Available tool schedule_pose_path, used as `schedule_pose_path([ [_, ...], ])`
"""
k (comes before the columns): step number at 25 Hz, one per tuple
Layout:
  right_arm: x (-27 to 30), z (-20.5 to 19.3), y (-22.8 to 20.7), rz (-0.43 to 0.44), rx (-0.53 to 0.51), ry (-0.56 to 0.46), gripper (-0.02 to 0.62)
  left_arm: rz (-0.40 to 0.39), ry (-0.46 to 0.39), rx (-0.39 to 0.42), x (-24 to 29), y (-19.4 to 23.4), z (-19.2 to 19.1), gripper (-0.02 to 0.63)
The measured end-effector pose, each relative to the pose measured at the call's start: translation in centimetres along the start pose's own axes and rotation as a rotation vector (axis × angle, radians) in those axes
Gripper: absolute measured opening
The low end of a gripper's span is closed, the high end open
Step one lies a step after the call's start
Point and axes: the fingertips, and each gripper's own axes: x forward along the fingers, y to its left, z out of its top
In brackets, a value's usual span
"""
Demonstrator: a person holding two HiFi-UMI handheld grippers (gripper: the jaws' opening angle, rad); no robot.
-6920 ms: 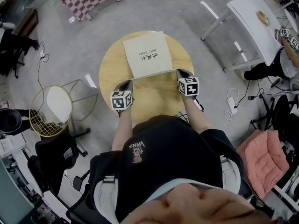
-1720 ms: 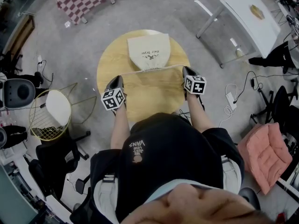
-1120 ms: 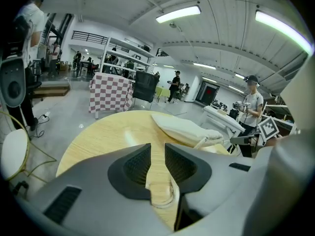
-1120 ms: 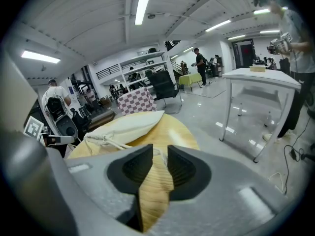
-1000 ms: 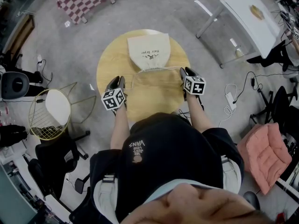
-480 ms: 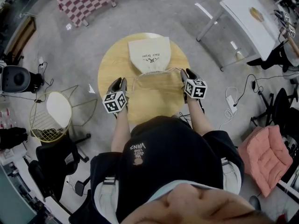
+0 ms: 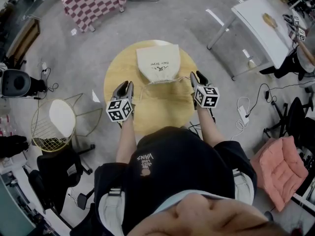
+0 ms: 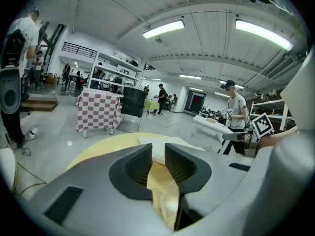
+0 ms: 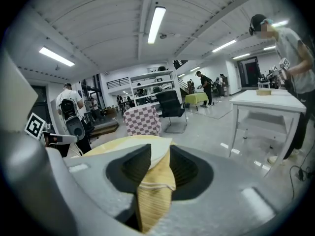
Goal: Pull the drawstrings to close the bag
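Bag (image 7: 158,60) lies flat on the far half of the tabletop (image 7: 162,113). Soft, light cloth, likely to slide and bunch, so grab the drawstrings (image 9: 153,186), not the fabric. Long axis runs away from the person, gathered mouth toward the near edge. Left gripper (image 7: 129,85) and right gripper (image 7: 196,75) flank the mouth, jaws slightly parted. A cord crosses the right gap, looks unpinched.

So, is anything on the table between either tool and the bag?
Nothing visible does. Only bare wood of the round table separates the left tool and the right tool from the bag. The one thing in that gap is the drawstring itself, lying between the right tool's open jaws.
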Motion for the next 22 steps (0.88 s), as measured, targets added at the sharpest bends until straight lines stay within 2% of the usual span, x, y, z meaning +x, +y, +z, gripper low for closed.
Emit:
schedule_pose_path([
  [5,-0.6,3.1,1.6,0.027,-0.052,-0.072,0.107,-0.025,-0.062,0.068,-0.3,-1.5,3.0,0.084],
  [14,-1.9,5.8,4.6,0.102,-0.056,-0.136,0.106,-0.085,-0.139,0.161,-1.6,-5.3,6.5,0.084],
  [22,-3.2,7.2,6.3,0.149,-0.046,-0.169,0.106,-0.117,-0.150,0.196,-2.4,-7.3,7.3,0.084],
])
